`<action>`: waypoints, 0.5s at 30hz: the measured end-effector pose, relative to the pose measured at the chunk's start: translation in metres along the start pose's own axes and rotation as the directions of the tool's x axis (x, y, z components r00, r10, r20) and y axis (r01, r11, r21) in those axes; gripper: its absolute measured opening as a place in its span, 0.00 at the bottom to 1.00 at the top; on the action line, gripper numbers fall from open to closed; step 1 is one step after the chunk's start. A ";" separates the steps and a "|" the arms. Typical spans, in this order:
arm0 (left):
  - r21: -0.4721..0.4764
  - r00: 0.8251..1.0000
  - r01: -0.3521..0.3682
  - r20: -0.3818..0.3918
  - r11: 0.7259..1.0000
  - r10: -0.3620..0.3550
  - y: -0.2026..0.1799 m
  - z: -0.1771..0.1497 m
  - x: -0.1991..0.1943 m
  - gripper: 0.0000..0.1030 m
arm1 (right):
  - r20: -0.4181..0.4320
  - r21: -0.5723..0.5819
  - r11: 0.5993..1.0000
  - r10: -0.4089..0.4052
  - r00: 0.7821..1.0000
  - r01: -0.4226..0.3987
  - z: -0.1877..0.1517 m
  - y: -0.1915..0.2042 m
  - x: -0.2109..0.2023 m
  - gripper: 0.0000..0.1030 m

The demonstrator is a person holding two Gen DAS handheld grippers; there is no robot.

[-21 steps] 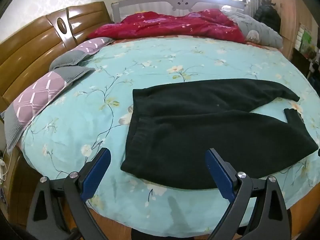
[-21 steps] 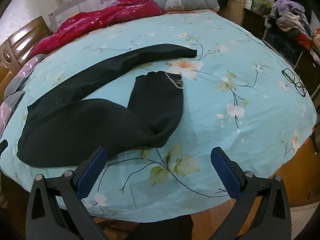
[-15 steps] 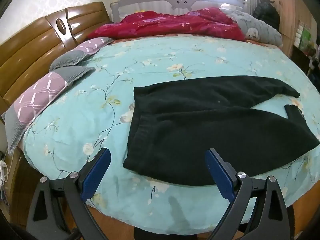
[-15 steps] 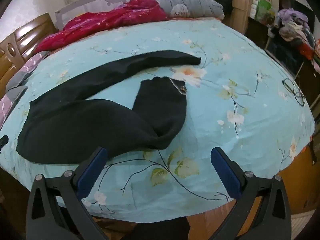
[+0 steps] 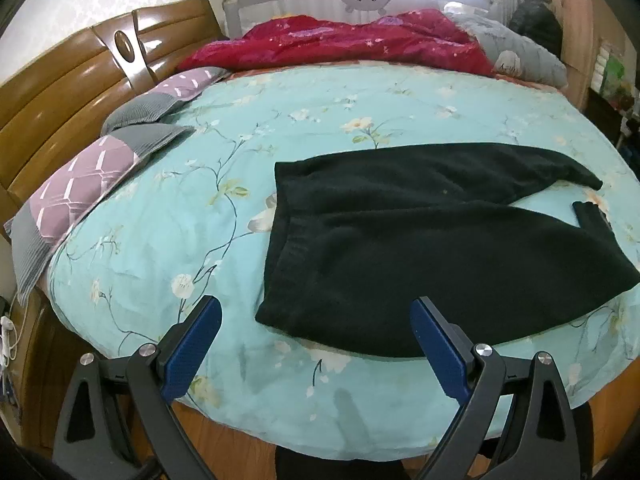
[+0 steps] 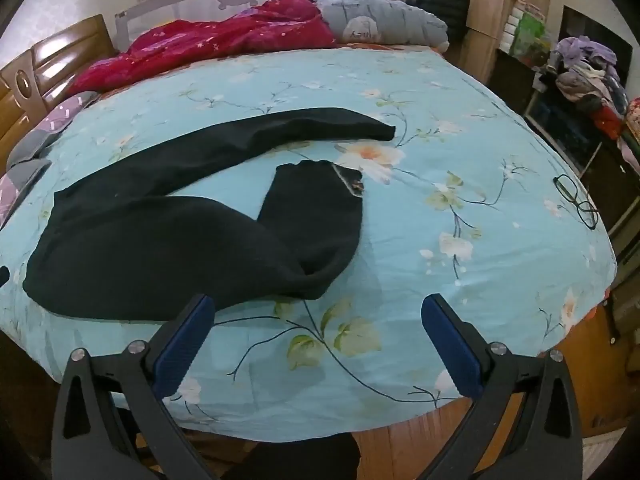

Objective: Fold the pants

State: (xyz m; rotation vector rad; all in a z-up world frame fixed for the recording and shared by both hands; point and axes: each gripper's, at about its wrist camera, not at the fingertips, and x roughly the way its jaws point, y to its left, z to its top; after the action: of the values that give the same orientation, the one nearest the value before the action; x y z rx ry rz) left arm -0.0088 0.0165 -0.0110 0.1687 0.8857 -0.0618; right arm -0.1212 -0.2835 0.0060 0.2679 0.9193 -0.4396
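The bed (image 5: 320,120) carries a teal floral sheet, with pillows (image 5: 88,184) by the headboard, a red quilt (image 5: 340,40) along the far side and glasses (image 6: 576,200) near the right edge. The black pants (image 5: 420,240) lie flat near the front edge, waistband left; the far leg runs straight and the near leg (image 6: 316,216) is bent back on itself. Your left tongs (image 5: 316,344) and right tongs (image 6: 318,340) both stand wide apart, holding nothing, off the front edge.
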 end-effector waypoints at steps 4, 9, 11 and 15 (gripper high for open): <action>-0.009 1.000 -0.002 -0.009 1.000 0.002 0.001 0.000 0.002 0.93 | 0.002 0.010 1.000 -0.010 1.000 0.010 0.001 -0.005 0.000 1.00; -0.014 1.000 -0.006 -0.014 1.000 0.006 0.001 0.001 0.003 0.93 | 0.010 0.003 1.000 -0.024 1.000 0.024 0.003 -0.007 0.000 1.00; -0.015 1.000 -0.008 -0.021 1.000 0.008 0.000 0.001 0.004 0.93 | 0.012 0.000 1.000 -0.026 1.000 0.026 0.003 -0.007 0.001 1.00; -0.018 1.000 -0.011 -0.023 1.000 0.011 0.000 0.001 0.004 0.93 | 0.013 -0.005 1.000 -0.031 0.999 0.031 0.002 -0.006 0.002 1.00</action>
State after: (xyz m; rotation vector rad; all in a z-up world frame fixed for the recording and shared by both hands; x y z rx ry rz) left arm -0.0051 0.0166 -0.0136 0.1580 0.9080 -0.0415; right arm -0.1217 -0.2903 0.0050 0.2459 0.9127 -0.4670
